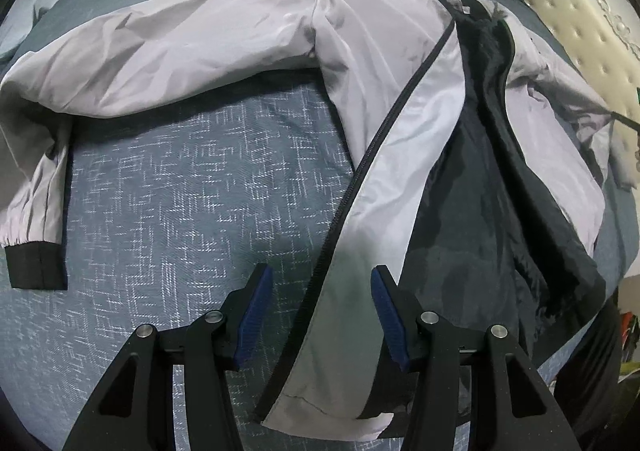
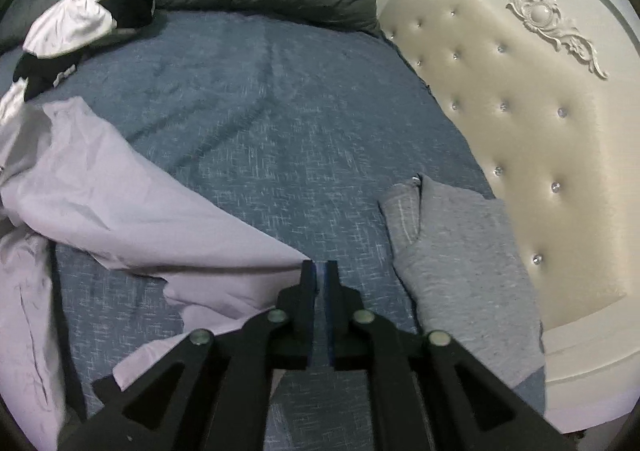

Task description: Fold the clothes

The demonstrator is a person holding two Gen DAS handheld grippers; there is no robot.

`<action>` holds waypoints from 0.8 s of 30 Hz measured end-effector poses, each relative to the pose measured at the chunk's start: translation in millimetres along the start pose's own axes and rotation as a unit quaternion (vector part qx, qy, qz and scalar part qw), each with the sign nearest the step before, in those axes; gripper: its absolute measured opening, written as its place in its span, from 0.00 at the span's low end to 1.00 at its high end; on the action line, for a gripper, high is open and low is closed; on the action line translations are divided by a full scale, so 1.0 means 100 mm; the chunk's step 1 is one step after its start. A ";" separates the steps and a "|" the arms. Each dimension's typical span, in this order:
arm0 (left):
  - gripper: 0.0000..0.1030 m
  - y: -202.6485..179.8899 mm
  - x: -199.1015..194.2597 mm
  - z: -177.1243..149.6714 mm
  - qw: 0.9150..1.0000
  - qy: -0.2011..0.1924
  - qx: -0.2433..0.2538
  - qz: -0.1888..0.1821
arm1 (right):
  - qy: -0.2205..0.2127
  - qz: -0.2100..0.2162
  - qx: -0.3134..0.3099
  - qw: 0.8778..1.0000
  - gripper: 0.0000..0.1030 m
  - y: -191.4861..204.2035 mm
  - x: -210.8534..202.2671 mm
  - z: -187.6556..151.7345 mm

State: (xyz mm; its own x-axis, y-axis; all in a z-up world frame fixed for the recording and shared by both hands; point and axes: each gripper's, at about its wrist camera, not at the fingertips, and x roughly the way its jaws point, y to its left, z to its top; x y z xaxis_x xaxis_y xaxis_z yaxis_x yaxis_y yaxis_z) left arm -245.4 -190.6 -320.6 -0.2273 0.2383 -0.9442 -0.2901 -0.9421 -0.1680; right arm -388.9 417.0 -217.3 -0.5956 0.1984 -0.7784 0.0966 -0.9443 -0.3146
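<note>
1. Pale grey nylon, slick and creased, makes up the jacket (image 1: 248,39), which lies open on the blue-flecked bedspread (image 1: 180,179). Its black-lined front is unzipped and one sleeve stretches away to the left of the left gripper (image 1: 322,283).
2. The left gripper's blue pads stand apart, hovering over the front panel; the black zipper edge (image 1: 384,139) runs diagonally from between the jaws up and to the right, so the panel's long axis leads almost straight ahead of this claw.
3. The right gripper (image 2: 319,271) has its jaws together, or nearly so. A corner of the pale fabric (image 2: 160,211) comes to a point just at the left fingertip; whether it is pinched I cannot tell (the tip of cloth meets the pad edge and no more shows).
4. The garment spreads left of the right claw, a folded grey piece (image 2: 460,251) lies just to its right, near the tufted headboard (image 2: 500,111).
5. The left hand looks nearer the hem, so it seems better placed to take the panel.
</note>
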 end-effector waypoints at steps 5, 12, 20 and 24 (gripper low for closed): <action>0.54 -0.04 -0.06 0.00 1.000 -0.009 0.002 -0.005 | -0.024 0.090 0.038 0.995 0.26 -0.08 -0.30 -0.06; 0.54 -0.22 -0.14 0.00 1.000 -0.021 0.012 -0.018 | 0.042 0.259 0.004 0.965 0.38 0.39 -0.53 -0.48; 0.54 -0.35 -0.31 -0.05 0.999 -0.030 0.019 -0.016 | 0.110 0.323 -0.103 0.934 0.40 1.25 -0.55 -1.15; 0.54 -0.35 -0.40 -0.08 0.999 -0.033 0.026 -0.012 | 0.128 0.333 -0.130 0.925 0.40 1.48 -0.49 -1.37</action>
State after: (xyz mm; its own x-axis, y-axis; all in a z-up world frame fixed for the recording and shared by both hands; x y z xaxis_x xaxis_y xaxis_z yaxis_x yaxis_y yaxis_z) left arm -218.4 -169.1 -279.4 -0.2796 0.2774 -0.9192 -0.3444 -0.9226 -0.1737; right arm -235.9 303.8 -300.2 -0.1304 -0.3168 -0.9395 0.5821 -0.7915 0.1862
